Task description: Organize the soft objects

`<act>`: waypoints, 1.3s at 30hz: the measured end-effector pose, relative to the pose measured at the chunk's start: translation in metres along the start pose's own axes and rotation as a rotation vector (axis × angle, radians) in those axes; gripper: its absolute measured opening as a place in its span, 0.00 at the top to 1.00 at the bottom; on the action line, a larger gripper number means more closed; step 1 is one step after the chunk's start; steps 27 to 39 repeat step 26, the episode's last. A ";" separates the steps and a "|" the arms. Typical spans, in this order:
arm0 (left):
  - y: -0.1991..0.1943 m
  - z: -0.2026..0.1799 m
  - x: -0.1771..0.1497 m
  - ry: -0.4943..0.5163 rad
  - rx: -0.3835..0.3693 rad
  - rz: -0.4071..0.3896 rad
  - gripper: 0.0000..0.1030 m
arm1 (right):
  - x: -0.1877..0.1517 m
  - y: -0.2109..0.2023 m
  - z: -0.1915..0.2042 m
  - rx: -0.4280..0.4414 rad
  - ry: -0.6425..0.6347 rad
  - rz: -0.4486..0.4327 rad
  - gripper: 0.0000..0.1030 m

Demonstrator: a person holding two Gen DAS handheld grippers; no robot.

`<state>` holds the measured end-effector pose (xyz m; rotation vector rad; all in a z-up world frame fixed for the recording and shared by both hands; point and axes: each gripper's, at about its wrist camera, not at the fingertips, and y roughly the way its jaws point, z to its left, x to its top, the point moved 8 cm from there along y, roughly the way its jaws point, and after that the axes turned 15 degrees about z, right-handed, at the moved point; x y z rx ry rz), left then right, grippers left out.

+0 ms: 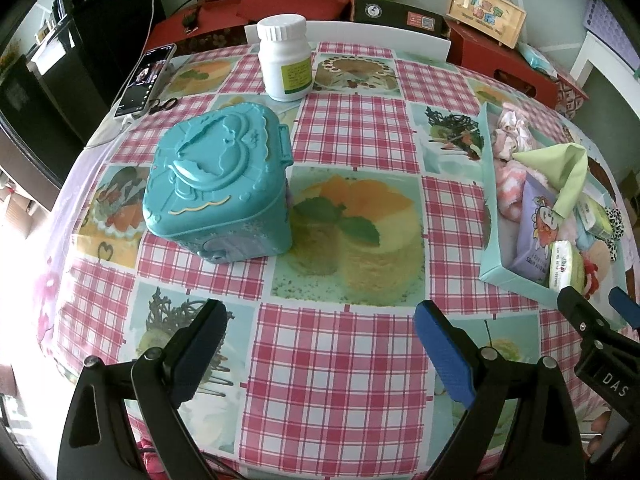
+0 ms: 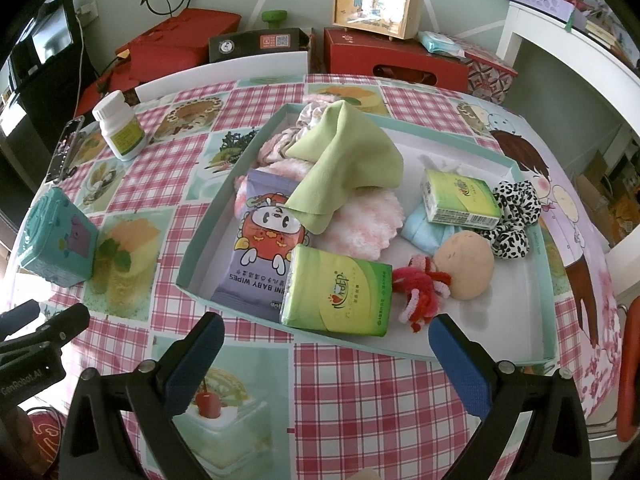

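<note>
A shallow teal tray (image 2: 224, 196) (image 1: 489, 216) holds the soft things: a green cloth (image 2: 344, 160), pink fluffy pads (image 2: 360, 220), a purple wipes pack (image 2: 260, 240), two green tissue packs (image 2: 340, 292) (image 2: 460, 200), a beige sponge puff (image 2: 464, 264), a red yarn scrunchie (image 2: 420, 292), a leopard scrunchie (image 2: 512, 216) and a blue cloth (image 2: 420, 232). My right gripper (image 2: 326, 354) stands open just in front of the tray's near edge, nothing between its fingers. My left gripper (image 1: 320, 344) is open over bare tablecloth, short of a teal plastic box (image 1: 218, 180).
A white pill bottle (image 1: 285, 58) and a phone (image 1: 146, 80) sit at the table's far left. Red boxes (image 2: 396, 64) and a wooden case (image 2: 376, 10) line the wall behind. The checked tablecloth (image 1: 340, 380) is bare between the teal box and the tray.
</note>
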<state>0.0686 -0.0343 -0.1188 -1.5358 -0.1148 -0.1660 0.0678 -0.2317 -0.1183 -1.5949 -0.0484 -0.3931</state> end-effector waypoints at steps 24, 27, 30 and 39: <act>-0.002 -0.002 -0.001 -0.003 -0.013 -0.009 0.08 | 0.000 0.000 0.000 0.000 0.000 0.001 0.00; -0.003 -0.003 0.000 0.001 -0.026 -0.011 0.08 | 0.000 0.000 0.000 -0.001 -0.001 0.000 0.00; -0.003 -0.003 0.000 0.001 -0.026 -0.011 0.08 | 0.000 0.000 0.000 -0.001 -0.001 0.000 0.00; -0.003 -0.003 0.000 0.001 -0.026 -0.011 0.08 | 0.000 0.000 0.000 -0.001 -0.001 0.000 0.00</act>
